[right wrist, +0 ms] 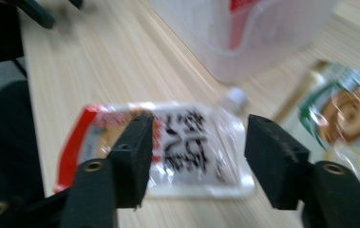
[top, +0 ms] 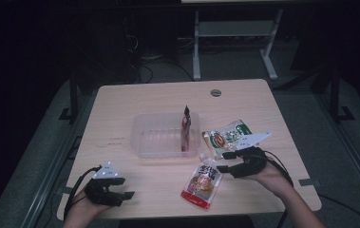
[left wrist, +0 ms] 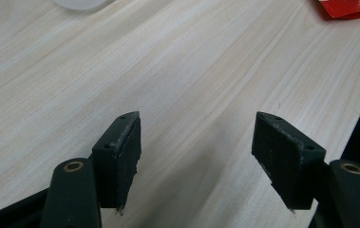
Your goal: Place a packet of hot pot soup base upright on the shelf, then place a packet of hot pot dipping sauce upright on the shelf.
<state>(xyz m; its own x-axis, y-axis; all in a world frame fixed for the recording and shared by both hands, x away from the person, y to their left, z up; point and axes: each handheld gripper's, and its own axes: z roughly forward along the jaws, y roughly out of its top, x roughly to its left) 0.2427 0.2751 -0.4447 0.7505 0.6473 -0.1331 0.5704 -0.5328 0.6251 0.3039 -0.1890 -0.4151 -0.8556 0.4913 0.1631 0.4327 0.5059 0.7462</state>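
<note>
Right gripper: jaws spread wide, nothing between them, poised over the red-and-white spouted pouch, which lies flat on the worktop with its white cap toward the container; whether the jaw tips touch the pouch cannot be told through the blur. In the high view the right gripper sits at about 2 o'clock of the red-and-white spouted pouch, near the worktop's front edge. Green-and-white snack pouch: flat, just at 12 o'clock of the right gripper. Clear plastic container: centre of worktop, a dark red sachet standing upright against its right wall. Left gripper: at the worktop's 7 o'clock corner, jaws wide apart and empty over bare wood. Step judged in hand: approach to grasp the spouted pouch, presumably for loading into the container. Next move calls for lowering the jaws astride the pouch's edges and closing on them.
</note>
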